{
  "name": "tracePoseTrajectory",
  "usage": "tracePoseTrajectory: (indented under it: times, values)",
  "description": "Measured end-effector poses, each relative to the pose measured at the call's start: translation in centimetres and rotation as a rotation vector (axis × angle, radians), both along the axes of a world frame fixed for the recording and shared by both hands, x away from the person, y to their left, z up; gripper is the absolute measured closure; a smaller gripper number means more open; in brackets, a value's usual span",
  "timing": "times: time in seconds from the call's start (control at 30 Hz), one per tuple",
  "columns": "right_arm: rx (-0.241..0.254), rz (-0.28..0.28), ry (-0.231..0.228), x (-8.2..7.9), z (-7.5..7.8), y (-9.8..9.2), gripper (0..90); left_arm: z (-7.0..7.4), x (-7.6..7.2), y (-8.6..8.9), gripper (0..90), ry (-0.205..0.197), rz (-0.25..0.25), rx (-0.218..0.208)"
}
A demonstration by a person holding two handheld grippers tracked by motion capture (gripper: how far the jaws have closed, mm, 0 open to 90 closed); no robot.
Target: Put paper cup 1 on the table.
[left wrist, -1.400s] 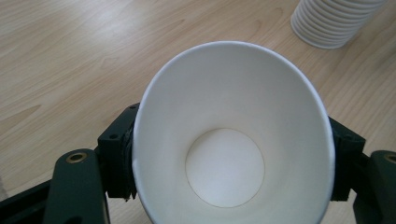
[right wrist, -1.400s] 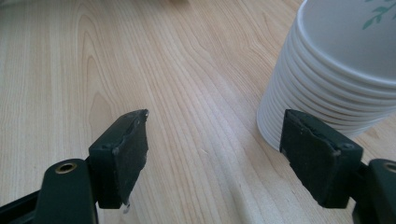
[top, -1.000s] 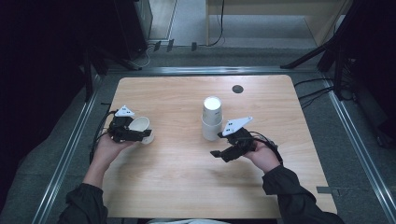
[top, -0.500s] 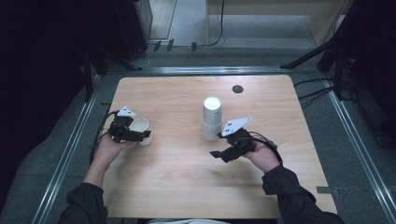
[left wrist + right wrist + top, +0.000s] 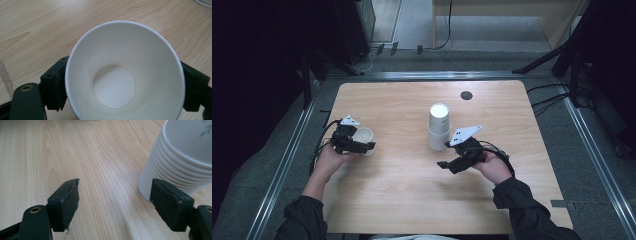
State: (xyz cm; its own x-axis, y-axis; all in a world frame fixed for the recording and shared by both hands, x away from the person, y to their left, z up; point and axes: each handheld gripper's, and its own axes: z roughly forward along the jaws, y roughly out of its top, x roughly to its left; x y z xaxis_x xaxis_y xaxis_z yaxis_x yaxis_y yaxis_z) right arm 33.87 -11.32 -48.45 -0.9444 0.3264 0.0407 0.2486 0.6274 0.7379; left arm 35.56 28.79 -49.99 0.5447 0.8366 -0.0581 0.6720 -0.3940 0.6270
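A single white paper cup (image 5: 363, 135) stands upright on the table's left side, its empty inside facing the left gripper view (image 5: 113, 75). My left gripper (image 5: 367, 146) has its jaws on either side of the cup (image 5: 122, 85). They have just been opening, and the cup's rim looks round and unsqueezed. A stack of white paper cups (image 5: 438, 127) stands upside down near the middle. My right gripper (image 5: 444, 155) is open just in front of and beside the stack (image 5: 180, 157), with bare wood between its jaws (image 5: 115, 197).
The wooden table (image 5: 412, 200) has a small dark round hole cover (image 5: 466, 95) at the back right. Metal rails run along the table's left and right sides, with dark floor beyond. Cables trail from both grippers.
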Motion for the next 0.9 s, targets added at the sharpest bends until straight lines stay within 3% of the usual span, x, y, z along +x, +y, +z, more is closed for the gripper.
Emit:
tracePoseTrajectory:
  times: [0.27, 0.47, 0.63, 0.8, 0.9]
  values:
    - [0.001, -0.005, -0.012, 0.0, 0.1, -0.1, 22.7, 0.9, -0.2, 0.2, 10.8, -0.005, 0.002, -0.044]
    - [0.034, -0.028, -0.024, 0.2, 0.6, -0.5, 19.9, 1.9, -0.5, 0.8, 9.9, -0.017, 0.008, -0.073]
    - [0.042, -0.01, 0.036, 0.4, 1.3, -0.8, 16.9, 3.0, -0.9, 1.3, 9.9, -0.036, 0.029, -0.1]
    - [0.058, -0.037, 0.069, 0.8, 1.8, -1.1, 16.9, 4.1, -1.4, 1.5, 10.0, -0.05, 0.028, -0.095]
    - [0.064, -0.003, 0.089, 1.1, 2.2, -1.5, 12.9, 4.6, -1.7, 1.6, 10.2, -0.05, 0.02, -0.123]
